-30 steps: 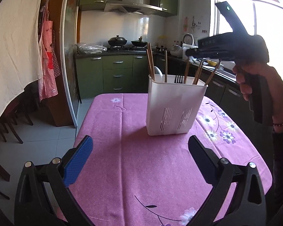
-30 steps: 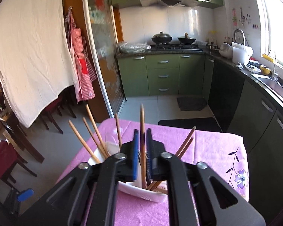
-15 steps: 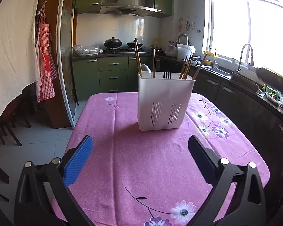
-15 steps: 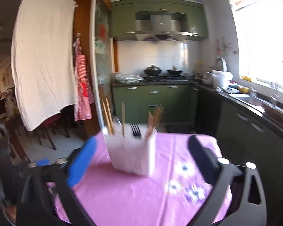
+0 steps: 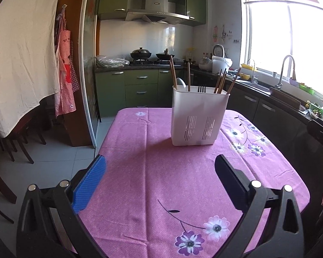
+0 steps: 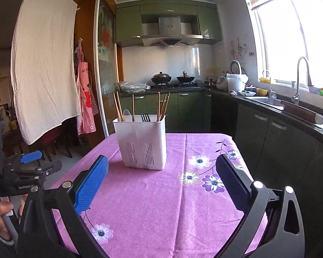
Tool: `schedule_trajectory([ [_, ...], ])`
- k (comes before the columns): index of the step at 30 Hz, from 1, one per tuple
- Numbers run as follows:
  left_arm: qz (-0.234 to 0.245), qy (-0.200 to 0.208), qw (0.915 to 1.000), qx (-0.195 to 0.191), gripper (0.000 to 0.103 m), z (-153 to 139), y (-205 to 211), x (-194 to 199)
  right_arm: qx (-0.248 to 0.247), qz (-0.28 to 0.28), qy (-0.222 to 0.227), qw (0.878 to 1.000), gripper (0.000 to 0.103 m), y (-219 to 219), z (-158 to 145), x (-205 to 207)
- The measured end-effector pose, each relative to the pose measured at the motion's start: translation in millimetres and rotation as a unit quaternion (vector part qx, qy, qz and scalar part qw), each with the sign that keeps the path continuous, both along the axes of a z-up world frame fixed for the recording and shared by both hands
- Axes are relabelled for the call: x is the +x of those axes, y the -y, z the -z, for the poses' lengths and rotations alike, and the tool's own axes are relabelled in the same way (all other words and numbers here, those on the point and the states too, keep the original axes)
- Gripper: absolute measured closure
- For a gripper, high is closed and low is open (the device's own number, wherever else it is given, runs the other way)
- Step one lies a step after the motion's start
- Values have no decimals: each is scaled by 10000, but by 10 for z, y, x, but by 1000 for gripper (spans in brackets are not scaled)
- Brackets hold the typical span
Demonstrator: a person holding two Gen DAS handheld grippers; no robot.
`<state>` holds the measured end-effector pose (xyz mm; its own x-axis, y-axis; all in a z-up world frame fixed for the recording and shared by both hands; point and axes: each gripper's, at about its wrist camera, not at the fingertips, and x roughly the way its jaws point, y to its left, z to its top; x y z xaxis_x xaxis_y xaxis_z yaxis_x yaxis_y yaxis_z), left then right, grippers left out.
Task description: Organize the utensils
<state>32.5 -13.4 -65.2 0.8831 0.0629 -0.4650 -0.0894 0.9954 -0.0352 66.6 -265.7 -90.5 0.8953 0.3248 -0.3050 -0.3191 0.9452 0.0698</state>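
Standing upright toward the far edge of the pink floral tablecloth (image 5: 152,172), the white utensil holder (image 5: 199,118) carries wooden chopsticks (image 5: 220,83), a spoon (image 5: 180,83) and a fork (image 5: 202,89). The left gripper (image 5: 160,182) hangs wide open and empty over the near edge; the right gripper (image 6: 161,180) likewise gapes with nothing between its pads.

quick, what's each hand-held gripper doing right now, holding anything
Left hand-held gripper: open, empty.
Right hand-held gripper: open, empty; jaws have just been opening, nothing between them.
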Motion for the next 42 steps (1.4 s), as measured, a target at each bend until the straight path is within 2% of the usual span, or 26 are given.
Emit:
schedule_trajectory([
  [14, -54, 3, 10000, 9, 7, -31, -12, -103, -127, 70, 46, 9999, 4, -50, -102, -60],
  [42, -79, -56, 9999, -28, 7, -31, -49, -111, -112, 33, -36, 9999, 4, -60, -107, -27],
])
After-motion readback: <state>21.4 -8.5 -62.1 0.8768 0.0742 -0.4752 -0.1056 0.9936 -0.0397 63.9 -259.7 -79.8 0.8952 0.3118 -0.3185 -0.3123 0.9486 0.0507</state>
